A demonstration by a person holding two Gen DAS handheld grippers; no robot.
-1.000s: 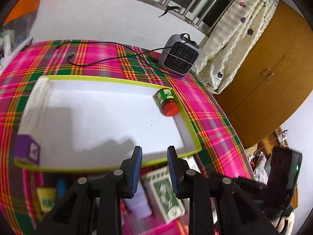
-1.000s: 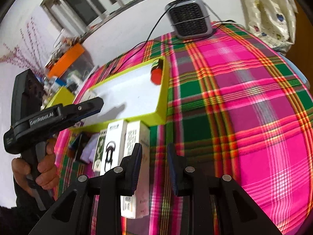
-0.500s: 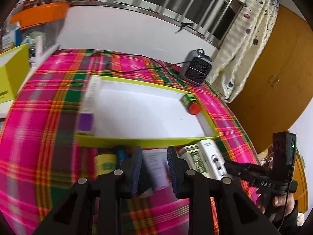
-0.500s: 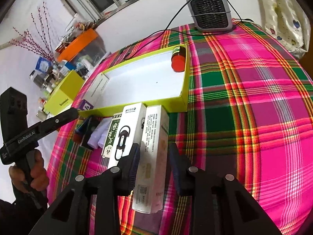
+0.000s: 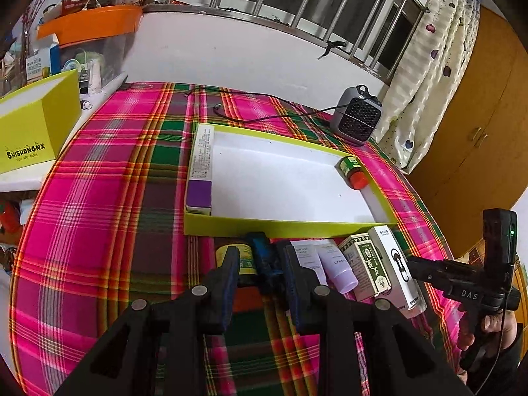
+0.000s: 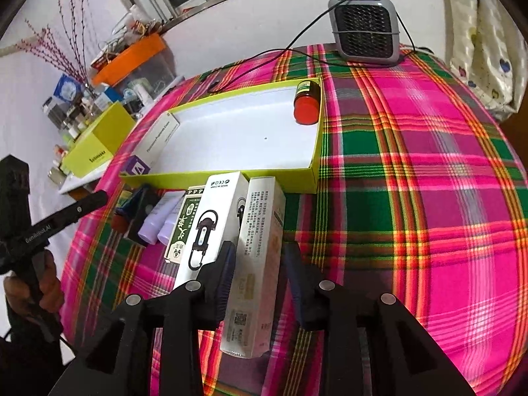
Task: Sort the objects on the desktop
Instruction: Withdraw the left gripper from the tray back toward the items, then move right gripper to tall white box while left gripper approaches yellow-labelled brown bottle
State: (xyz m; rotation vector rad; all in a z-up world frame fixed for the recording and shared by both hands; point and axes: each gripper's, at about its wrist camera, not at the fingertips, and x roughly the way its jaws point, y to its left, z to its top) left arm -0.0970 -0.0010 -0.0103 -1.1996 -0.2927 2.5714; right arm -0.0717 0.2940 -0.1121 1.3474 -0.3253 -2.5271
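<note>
Two hand-held grippers poised over boxes lined up along the lime tray's near wall.

The lime tray (image 5: 287,227) lies on the plaid tabletop (image 5: 109,198); inside it a red-capped bottle (image 5: 353,172) rests in the far right corner and a purple-ended box (image 5: 199,165) along the left wall. The left hand-held gripper (image 5: 260,272) is spread open over a dark blue object (image 5: 262,254) just outside the tray, beside a yellow-labelled jar (image 5: 246,257). The right hand-held gripper (image 6: 259,260) is also open, its fingers either side of a tall white box (image 6: 259,241) without pressing it. A grey heater (image 6: 366,29) stands beyond the tray.
</note>
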